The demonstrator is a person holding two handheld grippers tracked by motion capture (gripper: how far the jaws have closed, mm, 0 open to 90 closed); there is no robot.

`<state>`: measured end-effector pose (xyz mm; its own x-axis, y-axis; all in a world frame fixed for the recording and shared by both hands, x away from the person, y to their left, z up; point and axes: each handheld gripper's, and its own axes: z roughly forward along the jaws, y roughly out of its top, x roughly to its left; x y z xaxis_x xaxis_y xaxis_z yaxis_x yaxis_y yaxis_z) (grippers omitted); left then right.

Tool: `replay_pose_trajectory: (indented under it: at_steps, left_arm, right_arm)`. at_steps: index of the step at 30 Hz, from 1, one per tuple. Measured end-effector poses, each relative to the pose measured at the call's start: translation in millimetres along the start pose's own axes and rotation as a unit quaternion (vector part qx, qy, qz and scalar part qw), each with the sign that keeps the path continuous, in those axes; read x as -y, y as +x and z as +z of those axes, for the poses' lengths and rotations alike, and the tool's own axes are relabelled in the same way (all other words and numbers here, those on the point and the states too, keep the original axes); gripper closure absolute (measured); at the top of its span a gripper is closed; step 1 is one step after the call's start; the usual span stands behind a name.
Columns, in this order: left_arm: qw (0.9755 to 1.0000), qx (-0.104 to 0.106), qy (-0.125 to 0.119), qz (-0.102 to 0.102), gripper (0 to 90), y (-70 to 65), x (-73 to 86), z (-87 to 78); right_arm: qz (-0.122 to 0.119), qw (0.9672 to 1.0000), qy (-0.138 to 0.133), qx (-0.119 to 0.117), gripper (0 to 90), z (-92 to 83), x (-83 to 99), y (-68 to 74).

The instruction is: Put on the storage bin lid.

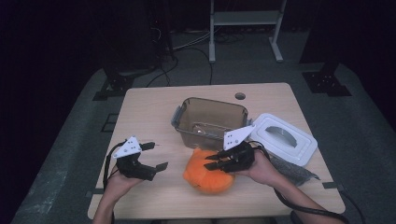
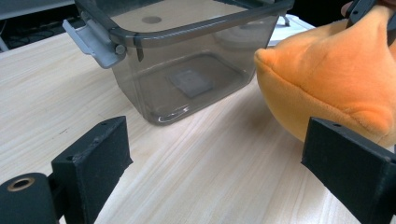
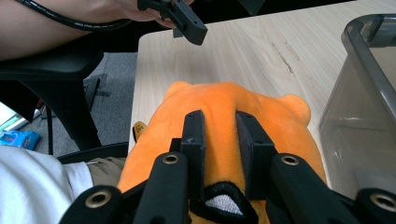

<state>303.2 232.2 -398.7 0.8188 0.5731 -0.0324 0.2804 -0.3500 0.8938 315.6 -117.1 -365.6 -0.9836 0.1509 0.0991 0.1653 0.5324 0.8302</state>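
Observation:
An orange plush toy (image 1: 208,175) lies on the wooden table (image 1: 149,107) near its front edge, just in front of a clear grey plastic box (image 1: 184,122). My right gripper (image 1: 212,163) comes in from the right and is shut on a fold of the plush (image 3: 224,100), pinched between its two black jaws (image 3: 220,116). My left gripper (image 1: 158,155) hovers to the left of the toy, open, with nothing between its jaws (image 2: 215,154). From the left gripper view the plush (image 2: 336,79) sits at the right and the box (image 2: 187,70) stands ahead, empty.
The box's white lid (image 1: 282,137) lies right of the box, with a grey cloth (image 1: 292,170) in front of it. A latch (image 2: 91,42) sticks out from the box's left end. The box wall (image 3: 364,93) stands close on the right gripper's right side.

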Motion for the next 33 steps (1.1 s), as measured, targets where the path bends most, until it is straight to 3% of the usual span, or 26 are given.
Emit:
replay_pose_trajectory:
  at_steps: [9, 17, 33]
  left_arm:
    - [1.0000, -0.002, -0.001, 0.000, 6.9, 1.3, 0.4, -1.5]
    - [1.0000, -0.003, 0.002, -0.002, 6.9, 2.0, 1.6, -1.1]
    - [1.0000, 0.001, 0.004, -0.002, 6.9, 0.8, 1.8, 1.1]
  right_arm:
    - [0.005, 0.9999, -0.015, 0.002, 74.6, -12.5, -15.7, 2.3]
    - [-0.001, 0.9994, -0.029, 0.018, 74.6, -30.5, -35.6, 1.3]
    - [-0.003, 0.9969, -0.053, 0.059, 74.5, -62.8, -78.1, -22.2]
